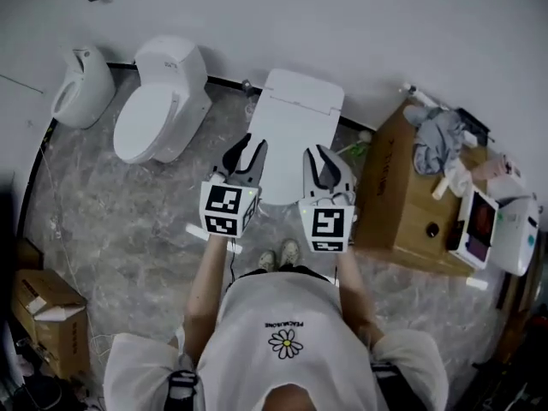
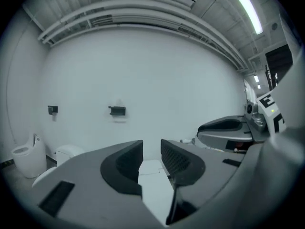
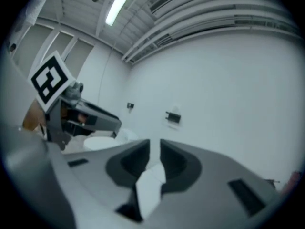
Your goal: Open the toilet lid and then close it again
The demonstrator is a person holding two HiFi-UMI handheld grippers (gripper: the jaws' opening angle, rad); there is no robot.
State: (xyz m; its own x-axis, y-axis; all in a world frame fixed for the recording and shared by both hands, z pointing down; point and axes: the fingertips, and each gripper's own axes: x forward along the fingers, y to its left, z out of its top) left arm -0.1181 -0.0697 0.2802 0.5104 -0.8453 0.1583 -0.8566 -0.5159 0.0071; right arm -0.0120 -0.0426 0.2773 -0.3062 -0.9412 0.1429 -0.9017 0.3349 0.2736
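The lid (image 1: 289, 139) is down, a flat, plain white slab with rounded corners that covers the whole bowl of the toilet (image 1: 300, 92). The toilet stands with its back to the white wall (image 1: 385, 24), in the middle of the head view, straight ahead of the person's shoes (image 1: 280, 254).

Both grippers hang in the air above the lid's near end, side by side and apart from it. The left gripper (image 1: 248, 149) has its jaws a narrow gap apart with nothing between them; in its own view the toilet only shows far off through that gap. The right gripper (image 1: 324, 159) likewise has its jaws slightly apart and holds nothing.

To the left of the toilet, a second toilet (image 1: 163, 101) with a rounder closed lid stands at an angle to the wall, and a urinal (image 1: 81, 86) stands beyond it. To the right is a wooden cabinet (image 1: 402, 204) with a crumpled grey cloth (image 1: 437, 142) on top. A cardboard box (image 1: 47, 311) sits on the grey marbled floor (image 1: 128, 212) at the lower left.
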